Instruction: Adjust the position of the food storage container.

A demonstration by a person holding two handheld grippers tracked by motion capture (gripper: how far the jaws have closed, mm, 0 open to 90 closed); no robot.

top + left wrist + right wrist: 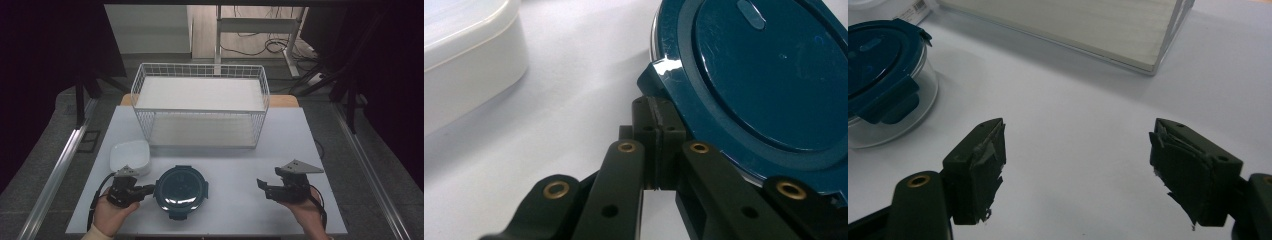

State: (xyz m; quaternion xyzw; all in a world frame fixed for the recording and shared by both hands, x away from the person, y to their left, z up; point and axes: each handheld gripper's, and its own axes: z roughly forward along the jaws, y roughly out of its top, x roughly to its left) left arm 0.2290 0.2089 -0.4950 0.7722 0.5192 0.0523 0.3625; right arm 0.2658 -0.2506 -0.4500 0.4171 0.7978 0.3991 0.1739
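Desk (240, 165): we see a pale grey-white rectangular top; both hands come in from its 6 o'clock edge.

Container (180, 186): a round clear container with a dark teal snap-on plastic lid sits on the desk, near the front edge, left of centre. In the right claw view (878, 65) we note its clear wall under the lid and a side latch folded down.

Left claw (149, 188): held in the person's left hand (112, 212) at about 9 o'clock of the container, lying level and pointing toward it. In the left claw view (657, 135) we see the two black jaws pressed flat together, nothing between them, their tips right at a latch tab on the lid's rim. Whether they touch the tab we cannot tell.

Right claw (261, 189): held in the person's right hand (310, 212) at about 3 o'clock of the container, well apart from it. In the right claw view (1078, 165) we see the jaws spread wide over bare desk, holding nothing.

White box (130, 156): a white rounded-square plastic lidded box lies at about 10 o'clock of the container, just beside the left claw.

Wire basket (200, 106): a white wire-mesh rectangular basket with pale boards inside stands at 12 o'clock, behind the container.
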